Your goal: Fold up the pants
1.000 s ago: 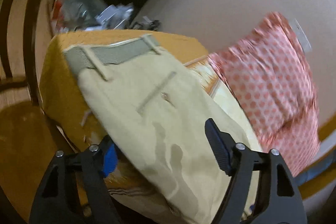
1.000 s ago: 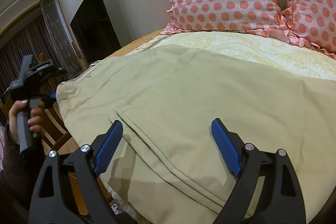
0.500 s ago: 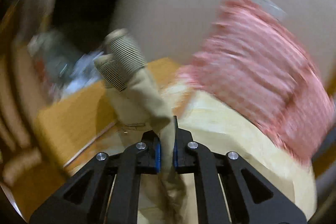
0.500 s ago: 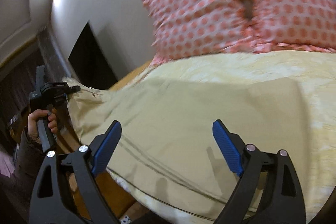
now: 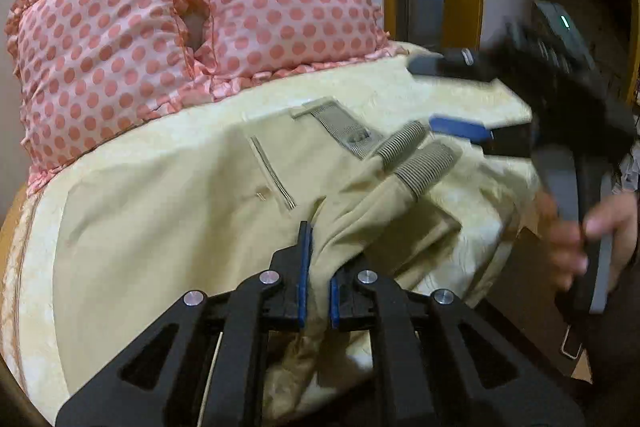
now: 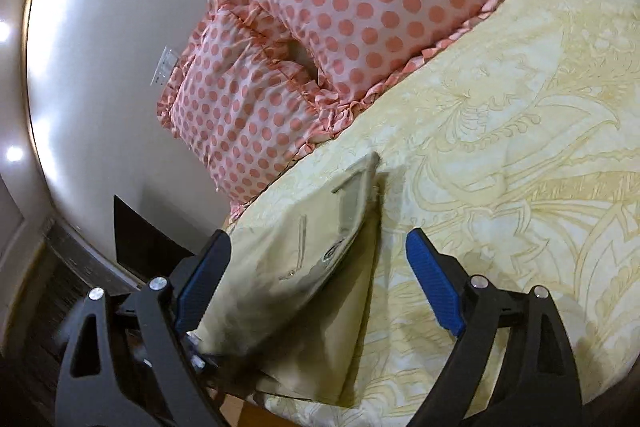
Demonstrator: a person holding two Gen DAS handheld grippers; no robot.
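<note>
I see the khaki pants spread on the yellow bedspread, their ribbed cuffs lying just ahead of my left gripper, which pinches a fold. My right gripper hangs spread above the waistband; polka-dot pillows lie beyond.

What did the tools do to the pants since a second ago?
The left tool closed on the pants and pulled the cuffed leg ends over toward the waistband, folding them. The right tool moved along to the waistband end and stayed open, holding nothing. The pillows stayed on the bed.
</note>
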